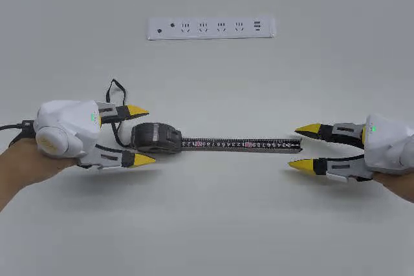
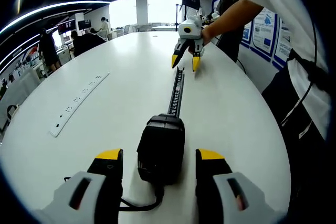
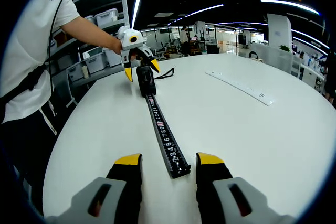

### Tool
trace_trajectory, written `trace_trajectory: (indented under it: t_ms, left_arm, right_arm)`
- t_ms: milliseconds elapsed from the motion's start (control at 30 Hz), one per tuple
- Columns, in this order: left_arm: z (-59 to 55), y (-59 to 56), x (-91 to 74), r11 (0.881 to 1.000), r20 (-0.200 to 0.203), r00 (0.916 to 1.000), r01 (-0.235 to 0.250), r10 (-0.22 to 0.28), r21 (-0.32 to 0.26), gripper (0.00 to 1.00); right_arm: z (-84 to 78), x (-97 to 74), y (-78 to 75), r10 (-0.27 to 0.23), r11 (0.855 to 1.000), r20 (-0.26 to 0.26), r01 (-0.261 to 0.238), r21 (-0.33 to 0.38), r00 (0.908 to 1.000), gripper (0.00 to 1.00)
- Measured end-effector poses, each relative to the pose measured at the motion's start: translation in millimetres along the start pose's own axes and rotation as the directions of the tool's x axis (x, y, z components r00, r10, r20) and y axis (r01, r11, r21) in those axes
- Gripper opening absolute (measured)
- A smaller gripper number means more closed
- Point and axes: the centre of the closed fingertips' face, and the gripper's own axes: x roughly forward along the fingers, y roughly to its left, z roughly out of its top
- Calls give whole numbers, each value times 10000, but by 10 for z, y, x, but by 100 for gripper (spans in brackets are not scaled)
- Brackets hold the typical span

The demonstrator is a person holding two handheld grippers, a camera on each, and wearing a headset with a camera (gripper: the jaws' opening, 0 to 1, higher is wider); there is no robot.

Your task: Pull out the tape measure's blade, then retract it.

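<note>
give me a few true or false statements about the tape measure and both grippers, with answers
1. The blade is out of the case and lies flat on the table. True.
2. The right gripper is clamped on the blade's end. False: its jaws are open, with the end lying between them.
3. The left gripper is open, with one jaw on each side of the case. True.
4. The power strip lies between the two grippers. False: it lies farther back on the table, beyond the tape.

L gripper point(image 1: 149, 135), R gripper point(image 1: 294, 147): jaws apart
</note>
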Motion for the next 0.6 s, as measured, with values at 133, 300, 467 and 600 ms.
trace_trajectory:
  t_ms: [133,300,467,600]
  left_arm:
    - [-12,14,-36,9992,15,9996,-283,283,-289,55]
    - [24,30,-124,9943,317,9969,-698,726,-811,57]
    - [82,-8,-184,9899,458,9941,-933,986,-1064,60]
    - [125,-12,-229,9832,550,9901,-1208,1293,-1365,61]
  right_arm:
    - [68,-25,-9,-397,9987,302,387,326,9988,41]
    - [183,-52,12,-776,9951,612,735,667,9951,42]
    - [224,-73,47,-1018,9911,676,954,928,9925,44]
    - [231,-116,75,-1233,9862,574,1159,1185,9907,46]
